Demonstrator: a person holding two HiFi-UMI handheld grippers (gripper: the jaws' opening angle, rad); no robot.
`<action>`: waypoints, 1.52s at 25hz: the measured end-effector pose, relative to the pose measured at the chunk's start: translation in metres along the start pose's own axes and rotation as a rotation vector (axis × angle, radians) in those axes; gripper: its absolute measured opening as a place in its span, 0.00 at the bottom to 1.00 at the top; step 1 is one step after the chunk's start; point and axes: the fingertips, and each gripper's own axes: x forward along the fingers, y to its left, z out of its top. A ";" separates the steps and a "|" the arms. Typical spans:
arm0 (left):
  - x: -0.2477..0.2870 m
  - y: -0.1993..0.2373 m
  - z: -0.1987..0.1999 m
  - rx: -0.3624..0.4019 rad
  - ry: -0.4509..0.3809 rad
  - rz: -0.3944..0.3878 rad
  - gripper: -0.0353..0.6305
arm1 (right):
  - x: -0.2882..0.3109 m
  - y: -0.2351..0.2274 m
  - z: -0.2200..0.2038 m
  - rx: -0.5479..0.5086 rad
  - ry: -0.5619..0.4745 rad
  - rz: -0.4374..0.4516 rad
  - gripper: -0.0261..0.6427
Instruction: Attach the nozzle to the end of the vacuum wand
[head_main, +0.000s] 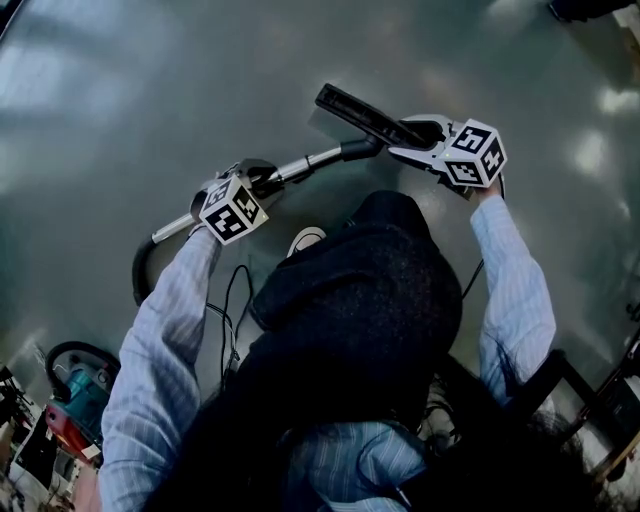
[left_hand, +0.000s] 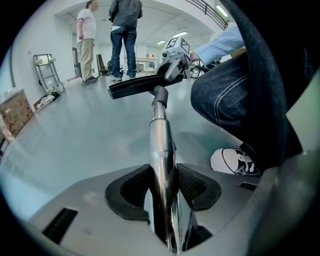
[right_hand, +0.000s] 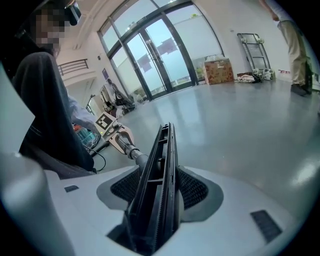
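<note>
Above glossy grey floor (head_main: 120, 90): clamping wand (left_hand: 159, 135) in left gripper (left_hand: 162, 190), nozzle (head_main: 360, 115) in right gripper (right_hand: 160, 192); seemingly mating joint; next, press nozzle straight home.

Big lobby-type hall w/ glass doors (right_hand: 160, 55) (hand truck (left_hand: 46, 72), carton (right_hand: 218, 70)).

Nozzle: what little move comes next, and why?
Probably push the nozzle gently along the wand to seat it. The right gripper is shut on the nozzle, the left gripper on the wand, and the nozzle's neck already meets the wand's end; whether it has locked is unclear.
</note>
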 end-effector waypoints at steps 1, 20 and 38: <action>-0.002 -0.003 0.003 0.012 -0.003 -0.004 0.31 | -0.002 0.001 0.000 -0.004 -0.003 0.009 0.41; -0.007 -0.013 0.015 0.054 0.035 -0.040 0.31 | -0.002 0.002 0.014 -0.115 0.044 0.129 0.41; 0.010 -0.008 0.016 0.021 0.083 -0.026 0.31 | 0.019 -0.010 -0.001 -0.169 0.132 0.067 0.41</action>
